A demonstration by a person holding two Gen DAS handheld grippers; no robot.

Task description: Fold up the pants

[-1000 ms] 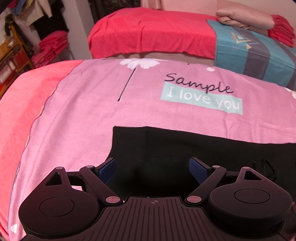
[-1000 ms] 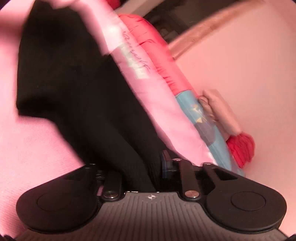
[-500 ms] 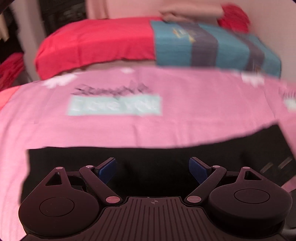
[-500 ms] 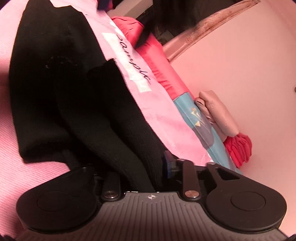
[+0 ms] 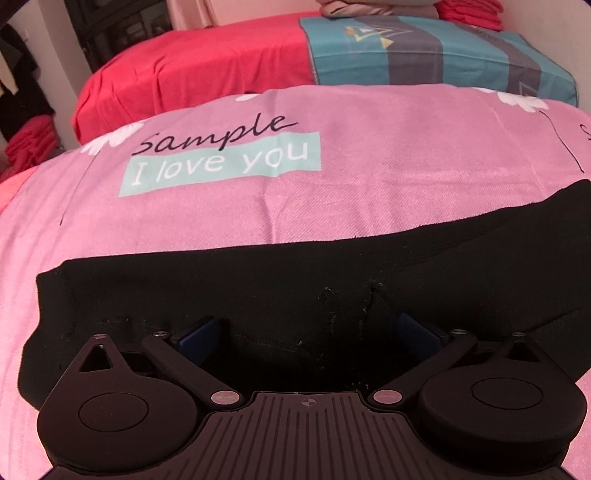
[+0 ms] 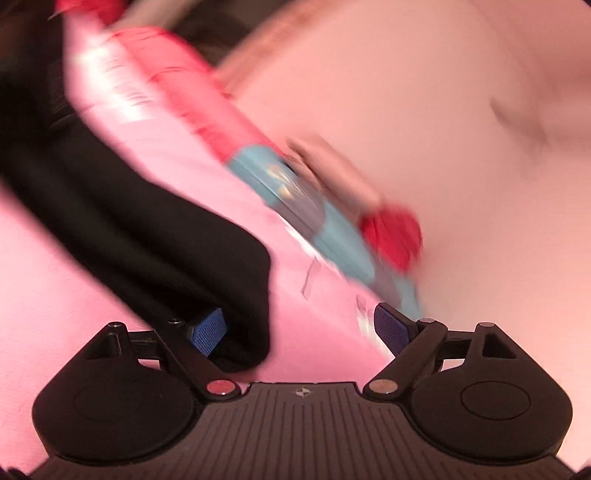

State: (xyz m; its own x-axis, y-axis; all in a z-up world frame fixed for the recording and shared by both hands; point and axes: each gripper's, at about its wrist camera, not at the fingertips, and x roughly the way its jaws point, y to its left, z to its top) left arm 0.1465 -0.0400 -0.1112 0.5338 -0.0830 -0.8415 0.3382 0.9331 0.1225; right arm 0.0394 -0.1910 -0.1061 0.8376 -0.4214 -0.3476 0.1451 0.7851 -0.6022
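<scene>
Black pants (image 5: 280, 280) lie folded in a long band across a pink bedspread (image 5: 369, 177). My left gripper (image 5: 310, 332) is open, its blue pads (image 5: 199, 332) spread just above the near edge of the pants, holding nothing. In the blurred right wrist view, the pants' end (image 6: 155, 236) lies on the spread by my right gripper (image 6: 299, 328), which is open. The black cloth rests against the left blue pad (image 6: 208, 330), and nothing is clamped.
A red sheet (image 5: 192, 74) and a teal-and-grey cloth (image 5: 424, 51) cover the bed's far part, with folded pink and red items (image 5: 388, 7) behind. Red cloth piles (image 5: 29, 144) sit at far left. A pink wall (image 6: 424, 110) is at right.
My right gripper has opened and let go of the pants, whose end now lies on the spread. My left gripper stayed open and shifted along the pants.
</scene>
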